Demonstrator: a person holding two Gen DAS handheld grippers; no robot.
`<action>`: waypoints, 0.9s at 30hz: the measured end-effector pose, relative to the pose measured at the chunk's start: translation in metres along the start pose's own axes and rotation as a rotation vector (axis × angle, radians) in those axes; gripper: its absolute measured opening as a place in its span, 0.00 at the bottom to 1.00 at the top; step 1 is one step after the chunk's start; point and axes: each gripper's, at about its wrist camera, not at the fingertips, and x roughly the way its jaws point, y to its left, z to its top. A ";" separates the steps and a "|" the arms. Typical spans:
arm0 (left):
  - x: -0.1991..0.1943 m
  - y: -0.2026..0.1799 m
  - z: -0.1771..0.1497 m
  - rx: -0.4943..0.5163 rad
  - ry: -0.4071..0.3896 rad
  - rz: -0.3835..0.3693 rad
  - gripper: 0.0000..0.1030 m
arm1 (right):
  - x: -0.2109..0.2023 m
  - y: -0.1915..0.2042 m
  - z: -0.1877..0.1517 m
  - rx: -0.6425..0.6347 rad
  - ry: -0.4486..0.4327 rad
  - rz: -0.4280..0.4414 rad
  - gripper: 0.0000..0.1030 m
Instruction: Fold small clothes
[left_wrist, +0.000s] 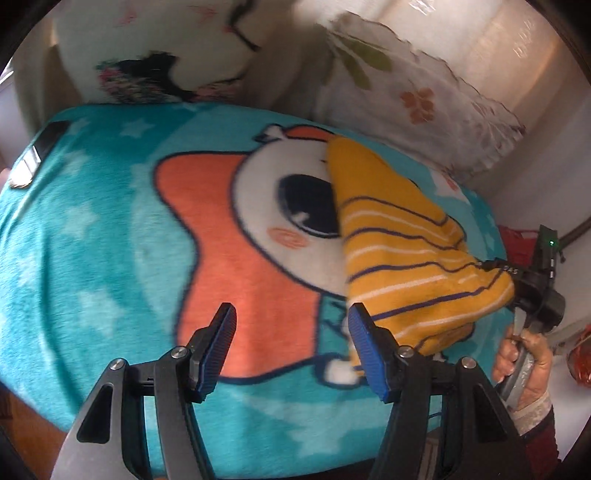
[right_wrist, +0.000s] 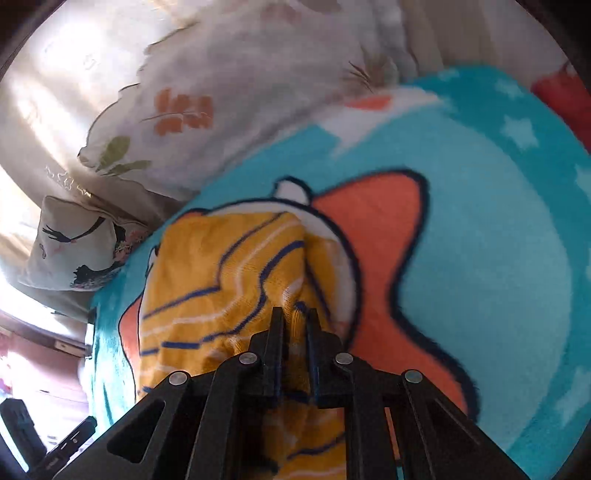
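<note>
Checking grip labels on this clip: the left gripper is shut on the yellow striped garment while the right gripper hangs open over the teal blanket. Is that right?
No, the sides are swapped. The right wrist view shows the right gripper shut on the yellow striped garment; the left gripper hangs open over the teal blanket.

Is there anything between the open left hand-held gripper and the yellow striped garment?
Nothing visible. The left hand-held gripper stands open over the teal cartoon fleece blanket, and the yellow striped knit garment, pinched by the right hand-held gripper, hangs just beyond its right finger with only bare blanket between.
</note>
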 end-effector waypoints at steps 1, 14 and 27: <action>0.005 -0.010 0.001 0.013 0.003 -0.012 0.60 | 0.001 -0.003 -0.002 -0.005 0.009 0.005 0.11; 0.098 -0.131 -0.001 0.267 0.105 0.021 0.67 | -0.011 -0.033 -0.002 -0.038 0.012 -0.031 0.23; 0.051 -0.113 -0.012 0.163 0.069 -0.019 0.67 | -0.045 0.022 -0.034 -0.228 0.024 0.076 0.54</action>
